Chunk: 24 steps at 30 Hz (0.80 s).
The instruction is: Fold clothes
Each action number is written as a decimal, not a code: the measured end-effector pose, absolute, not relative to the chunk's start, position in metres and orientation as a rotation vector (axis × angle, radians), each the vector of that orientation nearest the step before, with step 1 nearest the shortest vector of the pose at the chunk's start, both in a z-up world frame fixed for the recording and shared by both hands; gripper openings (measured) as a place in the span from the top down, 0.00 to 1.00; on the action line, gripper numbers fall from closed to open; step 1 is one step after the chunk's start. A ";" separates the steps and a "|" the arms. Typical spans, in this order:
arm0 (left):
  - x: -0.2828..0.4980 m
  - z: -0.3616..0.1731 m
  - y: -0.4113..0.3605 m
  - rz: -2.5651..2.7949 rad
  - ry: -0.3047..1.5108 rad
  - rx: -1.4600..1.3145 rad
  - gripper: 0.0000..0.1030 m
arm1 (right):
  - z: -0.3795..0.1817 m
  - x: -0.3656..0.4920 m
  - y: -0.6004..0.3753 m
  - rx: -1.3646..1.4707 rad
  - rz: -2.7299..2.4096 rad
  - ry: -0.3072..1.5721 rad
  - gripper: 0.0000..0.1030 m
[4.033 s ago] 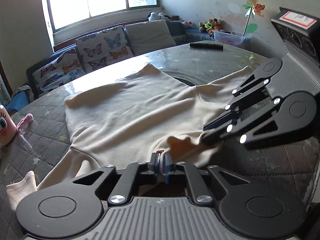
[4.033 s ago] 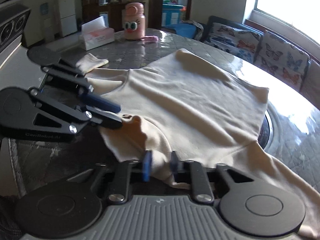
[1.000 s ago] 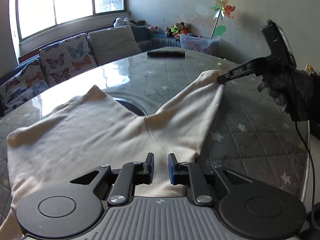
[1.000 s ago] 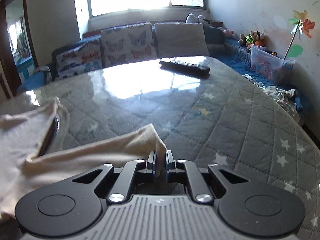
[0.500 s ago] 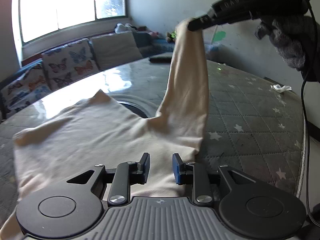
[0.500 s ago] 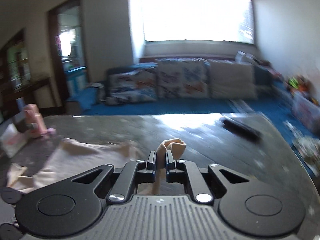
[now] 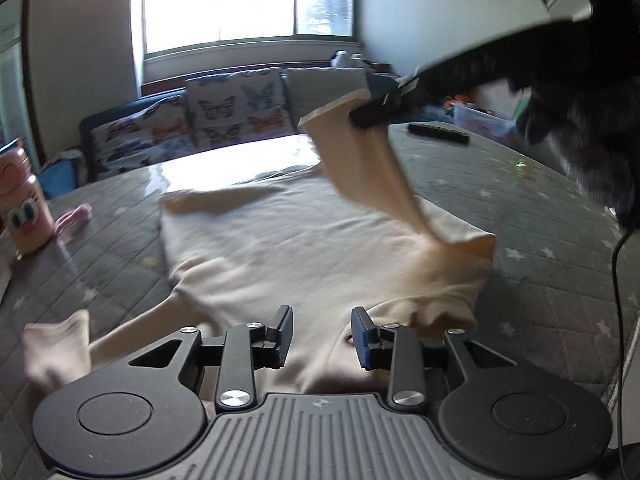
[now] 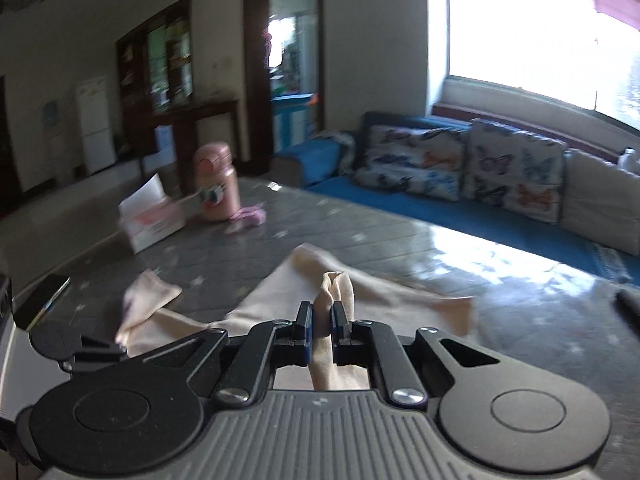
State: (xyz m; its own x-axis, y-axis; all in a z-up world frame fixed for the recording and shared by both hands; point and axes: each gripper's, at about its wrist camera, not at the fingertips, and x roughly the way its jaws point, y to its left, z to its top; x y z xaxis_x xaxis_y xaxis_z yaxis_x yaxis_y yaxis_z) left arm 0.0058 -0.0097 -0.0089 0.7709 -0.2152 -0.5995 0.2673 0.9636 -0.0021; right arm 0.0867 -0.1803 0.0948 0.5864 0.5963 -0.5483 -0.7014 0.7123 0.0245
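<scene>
A cream long-sleeved shirt (image 7: 280, 248) lies spread on the grey quilted table (image 7: 540, 208). My right gripper (image 8: 320, 322) is shut on the cuff of its right sleeve (image 8: 338, 284). In the left wrist view the right gripper (image 7: 380, 110) holds that sleeve (image 7: 372, 176) up in the air over the shirt's body, the sleeve hanging slack back to the shoulder. My left gripper (image 7: 322, 336) hovers over the near hem by the collar; its jaws are opening and the pads press on no cloth. The other sleeve (image 7: 60, 344) trails off at the near left.
A pink bottle (image 8: 216, 182) and a tissue box (image 8: 150, 216) stand at the table's far left, a pink cloth (image 8: 248, 216) beside them. A phone (image 8: 40, 300) lies near the left edge. A black remote (image 7: 438, 133) lies at the far right. A sofa (image 8: 460, 168) stands beyond.
The right gripper has lifted the sleeve off the table and carried it leftward over the shirt's body. The left gripper's jaws have widened, and it has shifted along the near hem.
</scene>
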 end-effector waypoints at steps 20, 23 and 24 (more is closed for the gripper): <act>0.035 -0.016 -0.007 -0.237 0.661 0.044 0.67 | 0.018 0.094 -0.249 -0.164 0.641 0.824 0.73; 0.042 -0.020 -0.009 -0.237 0.678 0.056 0.69 | 0.005 0.096 -0.256 -0.157 0.636 0.859 0.73; 0.044 -0.022 -0.009 -0.236 0.685 0.058 0.69 | 0.002 0.096 -0.257 -0.159 0.639 0.864 0.73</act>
State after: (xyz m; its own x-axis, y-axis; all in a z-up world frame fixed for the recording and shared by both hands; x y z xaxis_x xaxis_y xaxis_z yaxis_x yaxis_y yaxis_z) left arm 0.0445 -0.0086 -0.0220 0.7490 -0.1969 -0.6326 0.2352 0.9717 -0.0239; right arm 0.0964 -0.2574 0.0020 0.4771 0.4579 -0.7501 -0.5825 0.8039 0.1203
